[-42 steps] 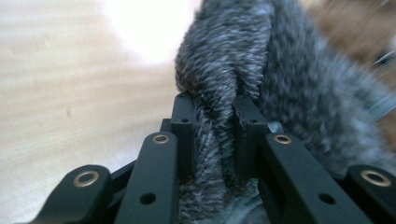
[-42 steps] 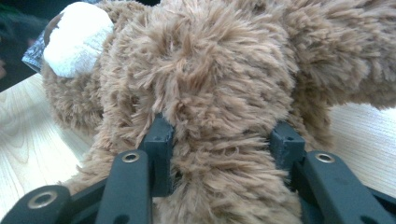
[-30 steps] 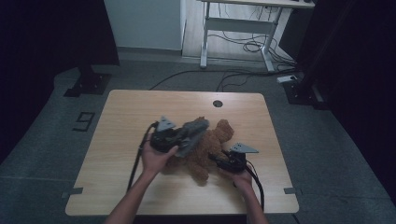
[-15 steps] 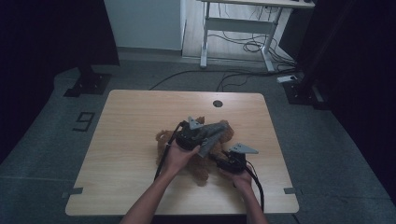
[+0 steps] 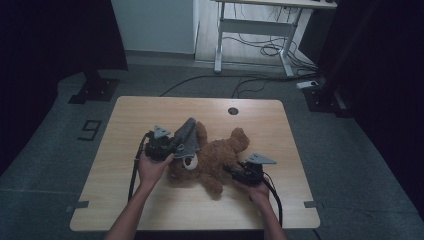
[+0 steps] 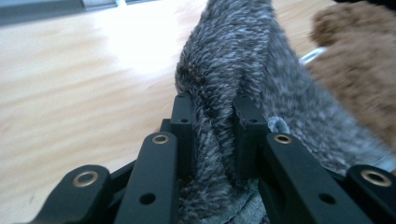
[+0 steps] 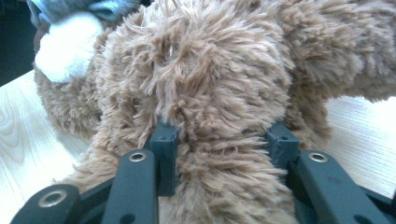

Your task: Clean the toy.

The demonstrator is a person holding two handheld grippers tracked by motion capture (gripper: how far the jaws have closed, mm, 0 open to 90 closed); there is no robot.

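A brown teddy bear point(image 5: 217, 160) lies on its back in the middle of the wooden table point(image 5: 150, 112). My left gripper point(image 5: 179, 143) is shut on a grey fuzzy cloth point(image 5: 187, 134) that rests over the bear's head. In the left gripper view the pads pinch a fold of that grey cloth point(image 6: 219, 84) at my left gripper point(image 6: 212, 112). My right gripper point(image 5: 233, 170) is at the bear's lower body. Its jaws have just been closing and now squeeze the brown fur of the bear point(image 7: 210, 70) at my right gripper point(image 7: 224, 135). The white muzzle point(image 7: 65, 46) shows at the upper left.
A round cable hole point(image 5: 233, 111) sits near the table's far edge. A white desk frame point(image 5: 260, 30) and loose cables point(image 5: 260, 50) stand on the floor beyond. Bare wood lies to the left and right of the bear.
My left gripper swung right over the bear with the grey cloth, then came back left, a little lower. The right gripper stayed put on the bear.
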